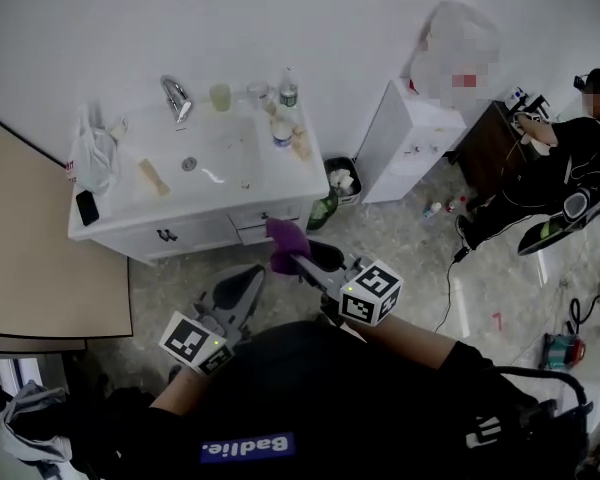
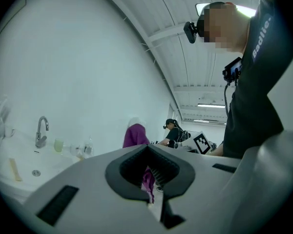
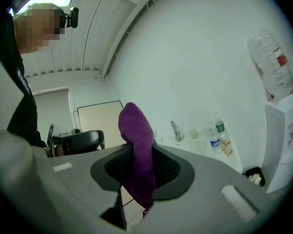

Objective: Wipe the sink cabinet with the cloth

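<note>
While the right claw [image 3: 143,175] clamps the cloth [image 3: 136,126], its top standing above | left claw [image 2: 154,180] together, apart from it.

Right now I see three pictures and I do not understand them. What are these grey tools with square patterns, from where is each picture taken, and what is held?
A person holds two hand tools, each a gripper with two jaws. The head view comes from a camera on the person's head, looking down at a white sink cabinet; a tap, a cup, bottles and a phone are on top. The other two views come from cameras on the tools. The right gripper is shut on a purple cloth. The left gripper holds nothing; its jaws are nearly together.
</note>
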